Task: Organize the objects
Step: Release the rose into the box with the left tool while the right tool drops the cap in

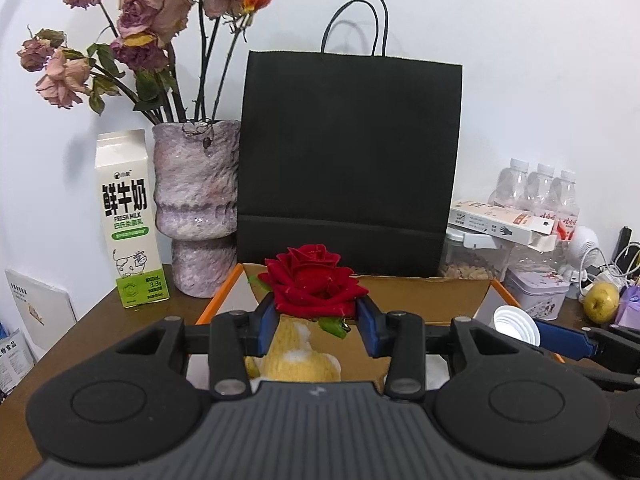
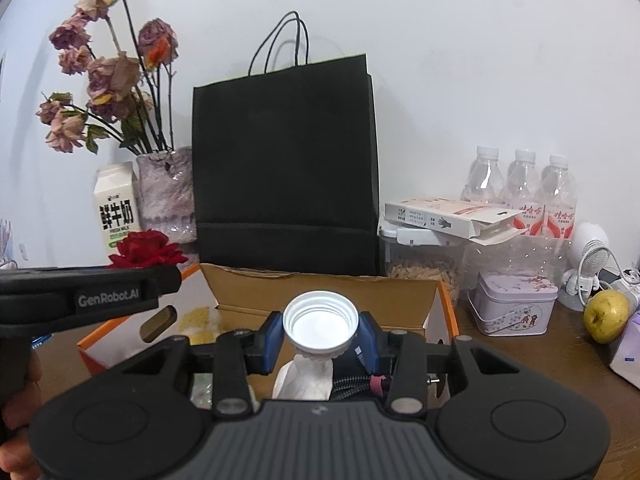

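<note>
- The left gripper [image 1: 317, 320] has its blue fingers [image 1: 266, 326] pinched on a red rose [image 1: 314, 280], gripping just under the bloom, so the flower head sits up above the jaws. The right gripper [image 2: 320, 340] is clamped on a white screw cap [image 2: 320, 320], open side facing the camera.
- Both are held over an open cardboard box with orange edges [image 1: 420, 300] at the near side of the brown table [image 1: 100, 320]. A black paper bag [image 1: 348, 160] stands just behind it against the wall.
- My guess is the rose is fabric: super light, soft, petals squash easily. Holding at the base of the bloom like this looks right to me; squeezing the petals would just crumple it or let it slip out.
- The cap looks like stiff, light plastic with a ribbed rim, so the pads should bite fine on the sides. It's round though, so an off-centre pinch could make it pop out sideways.
- Something yellow and fuzzy [image 1: 296, 352] sits in the box under the rose, can't tell what exactly. There's a white crumpled thing [image 2: 304, 376] under the cap too.
- Far left: a fresh milk carton [image 1: 130, 216] just beside a purple vase [image 1: 196, 204] of dried roses. Far right: water bottles [image 2: 520, 188], a tin [image 2: 514, 304], a yellow-green pear [image 2: 604, 316]. Plenty to knock over if you swing wide.
</note>
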Demonstrator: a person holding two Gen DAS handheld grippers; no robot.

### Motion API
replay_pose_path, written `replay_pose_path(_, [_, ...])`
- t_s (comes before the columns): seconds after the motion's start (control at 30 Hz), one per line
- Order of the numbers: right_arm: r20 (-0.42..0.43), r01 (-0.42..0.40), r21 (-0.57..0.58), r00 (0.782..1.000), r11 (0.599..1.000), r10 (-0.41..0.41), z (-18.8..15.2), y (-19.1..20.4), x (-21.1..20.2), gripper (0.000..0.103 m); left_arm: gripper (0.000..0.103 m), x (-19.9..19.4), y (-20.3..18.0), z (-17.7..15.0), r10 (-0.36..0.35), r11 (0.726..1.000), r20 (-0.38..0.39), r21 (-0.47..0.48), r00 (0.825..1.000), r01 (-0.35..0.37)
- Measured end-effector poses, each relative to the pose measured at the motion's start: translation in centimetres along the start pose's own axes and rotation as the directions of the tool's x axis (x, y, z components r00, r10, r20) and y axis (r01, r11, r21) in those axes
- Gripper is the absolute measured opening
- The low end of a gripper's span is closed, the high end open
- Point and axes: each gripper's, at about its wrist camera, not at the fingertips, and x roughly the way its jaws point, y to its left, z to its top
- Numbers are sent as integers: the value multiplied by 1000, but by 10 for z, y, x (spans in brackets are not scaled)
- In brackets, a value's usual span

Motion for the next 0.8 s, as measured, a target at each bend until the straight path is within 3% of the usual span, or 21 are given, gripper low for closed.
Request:
replay_pose_path(0.3, [-25, 10, -8, 1000, 1000, -10, 2, -1, 27, 39, 42, 29, -1, 1, 8, 1000, -30, 17, 1000, -8])
replay_pose_path(0.63, [-71, 11, -20, 997, 1000, -13, 2, 1, 47, 39, 45, 55, 3, -3, 14, 1000, -117, 19, 993, -11])
replay_pose_path(0.73, [-90, 11, -10, 996, 1000, -12, 0, -2, 49, 41, 59, 55, 4, -5, 18, 1000, -120, 21, 993, -16])
replay_pose_path(0.77, [-98, 10, -2, 995, 1000, -10, 0, -3, 49, 52, 74, 55, 4, -5, 22, 1000, -116, 24, 993, -19])
replay_pose_path(0.8, [-99, 9, 6, 995, 1000, -9, -1, -4, 49, 60, 82, 53, 4, -5, 28, 999, -109, 28, 994, -25])
